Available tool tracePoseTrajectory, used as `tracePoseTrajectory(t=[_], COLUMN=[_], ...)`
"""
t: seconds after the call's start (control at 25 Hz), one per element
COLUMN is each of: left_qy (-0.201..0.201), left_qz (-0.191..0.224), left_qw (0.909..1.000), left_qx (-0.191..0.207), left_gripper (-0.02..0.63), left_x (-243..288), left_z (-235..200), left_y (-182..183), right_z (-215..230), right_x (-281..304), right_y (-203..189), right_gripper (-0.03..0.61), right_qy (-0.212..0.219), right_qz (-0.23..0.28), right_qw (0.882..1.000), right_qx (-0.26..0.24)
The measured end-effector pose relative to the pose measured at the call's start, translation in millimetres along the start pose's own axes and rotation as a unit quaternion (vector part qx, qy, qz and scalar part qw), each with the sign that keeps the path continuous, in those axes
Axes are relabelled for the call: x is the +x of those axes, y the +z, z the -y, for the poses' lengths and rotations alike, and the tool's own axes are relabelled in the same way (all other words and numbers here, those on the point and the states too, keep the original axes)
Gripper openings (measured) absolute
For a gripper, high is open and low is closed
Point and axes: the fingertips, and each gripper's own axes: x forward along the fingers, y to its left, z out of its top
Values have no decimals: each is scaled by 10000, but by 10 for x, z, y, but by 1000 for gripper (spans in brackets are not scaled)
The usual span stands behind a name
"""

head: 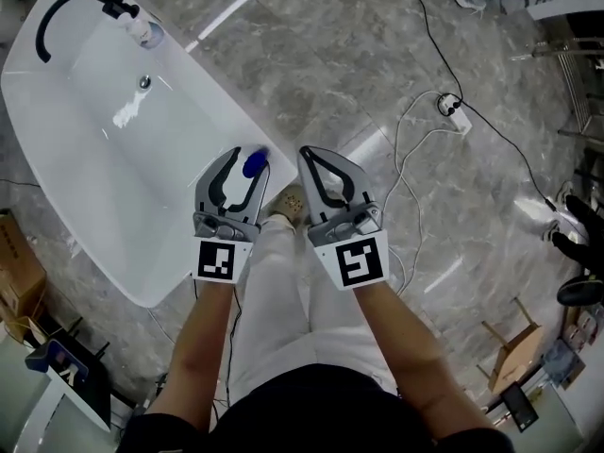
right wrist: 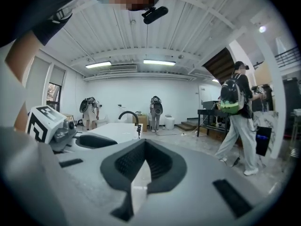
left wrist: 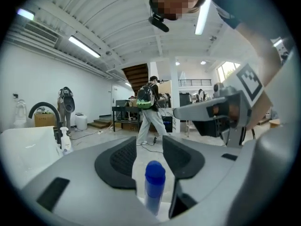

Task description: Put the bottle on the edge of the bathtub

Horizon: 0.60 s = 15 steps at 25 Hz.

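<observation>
A white bottle with a blue cap (head: 253, 164) stands at the right rim of the white bathtub (head: 85, 130). My left gripper (head: 249, 156) is around it with its jaws apart. In the left gripper view the blue-capped bottle (left wrist: 154, 173) is upright between the dark pads (left wrist: 123, 158), close to the right one, with a gap on its left. My right gripper (head: 305, 150) hovers just right of it over the marble floor, fingertips touching, nothing held. In the right gripper view that gripper (right wrist: 144, 141) is closed and empty.
A black faucet (head: 57, 12) and a white spray bottle (head: 142, 28) sit at the tub's far end. Cables and a power strip (head: 453, 107) lie on the floor to the right. Cardboard boxes (head: 14, 262) stand at the left. A person with a backpack (left wrist: 148, 112) stands beyond.
</observation>
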Motion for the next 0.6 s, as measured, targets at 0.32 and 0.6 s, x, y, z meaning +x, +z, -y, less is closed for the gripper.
tracePoseTrajectory(t=[0.32, 0.6], left_qy=[-116, -1232], left_qz=[433, 1117], left_qw=[9987, 9828], left_qx=[240, 805], left_gripper=[2, 2], left_x=[-232, 55], left_z=[184, 945], left_y=[1119, 2271], right_z=[150, 763], right_x=[-395, -1266], right_y=[807, 1679], right_gripper=[0, 0], right_qy=[-513, -1771], right_qz=[340, 908], right_qw=[9981, 9797], right_qx=[-92, -239])
